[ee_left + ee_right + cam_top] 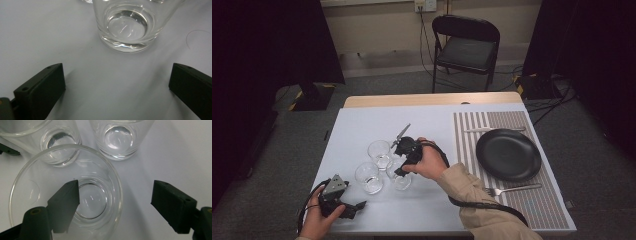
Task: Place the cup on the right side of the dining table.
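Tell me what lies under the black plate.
Under the black plate lies a striped placemat, with a fork beside the plate. The mat's middle part is covered by the plate.

We see a black plate (508,154) lying on a striped placemat (472,150) at the right side of the table (362,120). A knife (492,129) lies on the mat just beyond the plate, and a fork (514,189) lies on it just on the near side. Past the table's far edge a black folding chair (466,47) stands on the grey carpet (587,150), with cables (557,97) trailing to its right.
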Demonstrator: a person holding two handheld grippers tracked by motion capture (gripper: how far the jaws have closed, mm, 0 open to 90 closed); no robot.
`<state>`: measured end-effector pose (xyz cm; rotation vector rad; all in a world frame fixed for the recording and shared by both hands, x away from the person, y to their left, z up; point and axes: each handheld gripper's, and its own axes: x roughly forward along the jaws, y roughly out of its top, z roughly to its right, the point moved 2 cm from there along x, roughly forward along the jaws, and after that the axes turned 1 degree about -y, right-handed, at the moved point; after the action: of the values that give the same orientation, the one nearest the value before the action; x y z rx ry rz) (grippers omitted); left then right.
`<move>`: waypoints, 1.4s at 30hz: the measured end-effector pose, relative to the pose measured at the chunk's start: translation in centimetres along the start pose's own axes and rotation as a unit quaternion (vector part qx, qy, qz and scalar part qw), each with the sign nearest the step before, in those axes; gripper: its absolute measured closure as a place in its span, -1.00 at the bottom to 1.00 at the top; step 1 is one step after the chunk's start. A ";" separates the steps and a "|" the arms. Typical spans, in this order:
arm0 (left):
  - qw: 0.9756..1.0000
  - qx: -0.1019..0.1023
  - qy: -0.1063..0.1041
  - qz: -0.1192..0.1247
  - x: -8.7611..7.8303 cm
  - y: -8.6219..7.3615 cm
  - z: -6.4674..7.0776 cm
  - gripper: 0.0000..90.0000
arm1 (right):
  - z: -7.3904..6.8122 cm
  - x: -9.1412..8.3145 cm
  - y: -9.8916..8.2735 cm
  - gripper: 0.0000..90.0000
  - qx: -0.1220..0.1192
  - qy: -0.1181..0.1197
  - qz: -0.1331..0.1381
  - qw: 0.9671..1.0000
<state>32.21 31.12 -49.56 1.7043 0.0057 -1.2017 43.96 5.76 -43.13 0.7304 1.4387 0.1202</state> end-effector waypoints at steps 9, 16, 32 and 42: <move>1.000 0.000 0.000 0.000 0.0 0.0 0.0 -1.00 | -0.1 0.4 -0.3 -0.23 -0.001 0.009 -0.012 1.000; 1.000 0.000 0.000 0.000 0.0 0.0 0.0 -1.00 | -0.2 0.6 -0.4 -0.04 0.004 0.010 -0.023 1.000; 1.000 0.000 0.000 0.000 0.0 0.0 0.0 -1.00 | -0.8 0.5 -0.5 0.41 0.018 0.016 -0.034 0.999; 1.000 0.000 0.000 0.000 0.0 0.0 0.0 -1.00 | -0.7 0.2 -1.4 0.71 0.008 -0.001 -0.046 0.999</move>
<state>32.20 31.12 -49.57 1.7037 0.0043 -1.2019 42.82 4.98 -43.99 0.6766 1.4709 0.0376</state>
